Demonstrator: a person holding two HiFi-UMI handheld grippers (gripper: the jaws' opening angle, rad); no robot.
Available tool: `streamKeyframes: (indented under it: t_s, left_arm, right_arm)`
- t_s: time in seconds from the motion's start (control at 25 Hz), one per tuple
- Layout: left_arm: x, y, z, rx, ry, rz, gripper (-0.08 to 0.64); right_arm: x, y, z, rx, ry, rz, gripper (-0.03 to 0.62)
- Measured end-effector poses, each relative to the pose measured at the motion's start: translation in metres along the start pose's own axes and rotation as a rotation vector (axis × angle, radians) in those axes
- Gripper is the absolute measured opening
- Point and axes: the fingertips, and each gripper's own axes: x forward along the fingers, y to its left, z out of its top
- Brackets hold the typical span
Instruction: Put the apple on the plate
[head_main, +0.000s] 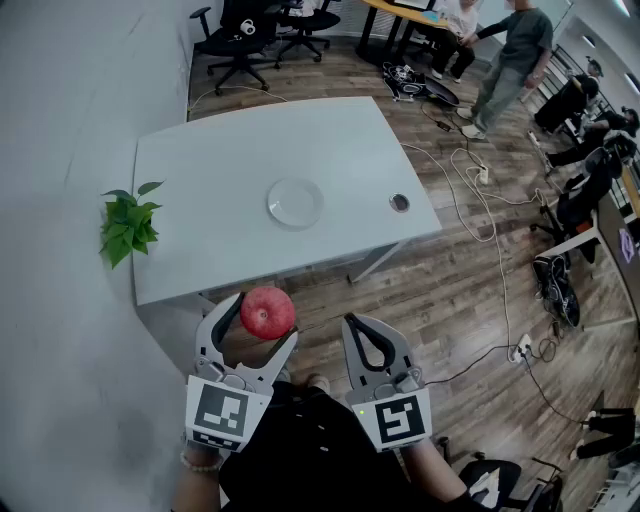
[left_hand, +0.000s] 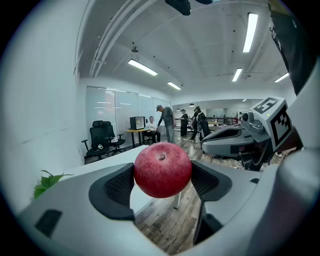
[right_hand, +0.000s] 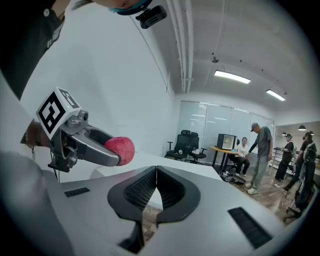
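Red round apple (head_main: 267, 312) is off the bench, clamped in the left gripper (head_main: 262, 320). In the left gripper view the apple (left_hand: 162, 170) sits between the two dark ribbed fingers (left_hand: 119, 187), both pressing its sides. They stand wide to take its full girth, and the stem dimple is turned up toward the camera.

- Head view: the apple hangs in the air just short of the near edge of the pale grey rectangular bench (head_main: 210, 230), at about 6 o'clock from the bench's middle.
- White round plate (head_main: 295, 203) lies flat near the bench's centre, at 12 o'clock from the apple and well apart from it. It is bare.
- Right gripper (head_main: 352, 328) is at 3 o'clock from the apple, just beside the left one. In its own view the right gripper (right_hand: 156, 189) has its fingers (right_hand: 139, 192) pressed together with nothing between them. That view also shows the apple (right_hand: 120, 150) at 10 o'clock, sticking out past the left gripper's finger.
- Green leafy plant (head_main: 128, 225) is at the bench's left edge, at 9 o'clock from the plate.
- Round metal-rimmed grommet hole (head_main: 399, 203) is near the bench's right edge, at 3 o'clock from the plate.
- Brown wood-plank floor (head_main: 440, 300) is below and to the right, with white cables (head_main: 470, 205) trailing across it.
- Black office chairs (head_main: 240, 35) are at 11 o'clock beyond the bench.
- A person in a grey top (head_main: 512, 60) stands at 1 o'clock, with others seated further off.
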Motion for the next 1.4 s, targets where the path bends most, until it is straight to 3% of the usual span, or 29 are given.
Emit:
streamKeyframes:
  t_s: [0.52, 1.4]
  left_arm:
    - [0.002, -0.006, 0.002, 0.009, -0.002, 0.010, 0.364]
    - [-0.007, -0.055, 0.009, 0.000, 0.004, 0.116, 0.364]
  right_arm:
    - [-0.005, -0.005, -0.001, 0.025, -0.019, 0.008, 0.041]
    - [-0.046, -0.023, -0.018, 0.013, -0.068, 0.099, 0.041]
